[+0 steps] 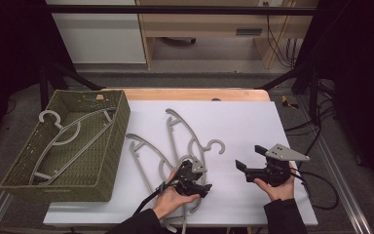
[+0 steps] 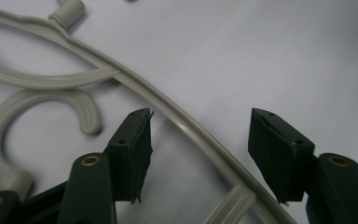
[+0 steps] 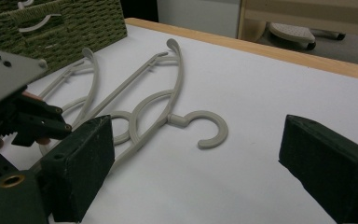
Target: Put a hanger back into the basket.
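Two grey plastic hangers [image 1: 175, 131] lie overlapped on the white table top [image 1: 243, 117]. One hanger's hook [image 1: 215, 145] curls toward the right. My left gripper [image 1: 195, 171] points down onto the hangers near their front ends. In the left gripper view its jaws [image 2: 200, 122] stand either side of a curved hanger arm [image 2: 168, 109], with the pads apart from it, so it is open. My right gripper [image 1: 251, 157] hovers open to the right of the hangers, nothing between its jaws [image 3: 200, 140]. The hooked hanger [image 3: 182, 119] lies just ahead of it.
A green woven basket [image 1: 58, 187] stands at the table's left and holds another grey hanger [image 1: 63, 134]. A wooden edge [image 1: 195, 94] runs along the far side of the table. Cables [image 1: 321, 185] trail off the right edge. A second hook [image 2: 9, 126] lies left of the left jaws.
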Available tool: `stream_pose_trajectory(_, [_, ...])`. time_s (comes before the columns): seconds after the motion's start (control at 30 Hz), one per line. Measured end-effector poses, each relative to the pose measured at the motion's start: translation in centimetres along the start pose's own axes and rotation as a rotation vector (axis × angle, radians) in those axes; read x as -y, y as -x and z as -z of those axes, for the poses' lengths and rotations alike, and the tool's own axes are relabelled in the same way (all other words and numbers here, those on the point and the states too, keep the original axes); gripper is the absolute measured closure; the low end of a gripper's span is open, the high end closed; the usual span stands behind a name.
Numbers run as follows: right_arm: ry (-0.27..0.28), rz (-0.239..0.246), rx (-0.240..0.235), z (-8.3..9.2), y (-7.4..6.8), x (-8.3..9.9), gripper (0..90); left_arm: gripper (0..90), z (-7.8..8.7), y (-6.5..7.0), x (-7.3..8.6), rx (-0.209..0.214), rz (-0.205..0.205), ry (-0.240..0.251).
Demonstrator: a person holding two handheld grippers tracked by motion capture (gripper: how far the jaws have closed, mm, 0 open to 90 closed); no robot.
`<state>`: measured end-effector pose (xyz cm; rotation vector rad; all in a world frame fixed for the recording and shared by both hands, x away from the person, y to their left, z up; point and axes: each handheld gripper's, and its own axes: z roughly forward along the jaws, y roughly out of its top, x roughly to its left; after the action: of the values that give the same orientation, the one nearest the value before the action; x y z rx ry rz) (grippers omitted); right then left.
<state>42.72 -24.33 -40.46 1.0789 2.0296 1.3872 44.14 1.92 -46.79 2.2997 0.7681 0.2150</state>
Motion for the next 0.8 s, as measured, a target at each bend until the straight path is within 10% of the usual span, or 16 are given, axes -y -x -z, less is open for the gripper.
stream_pose_trajectory(0.33, [-0.005,0.002,0.003,-0.1,0.0,0.0,10.1,53.7,0.0,0.2,0.2,-0.038,-0.015,-0.049])
stream_pose_trajectory(0.63, [-0.015,0.003,0.004,-0.1,0.0,0.1,10.1,62.3,0.9,-0.6,0.1,0.047,0.038,-0.088])
stream_pose_trajectory(0.8, [-0.016,0.001,0.0,-0.2,-0.1,0.1,10.0,61.0,0.4,-0.1,-0.3,-0.011,0.047,-0.097])
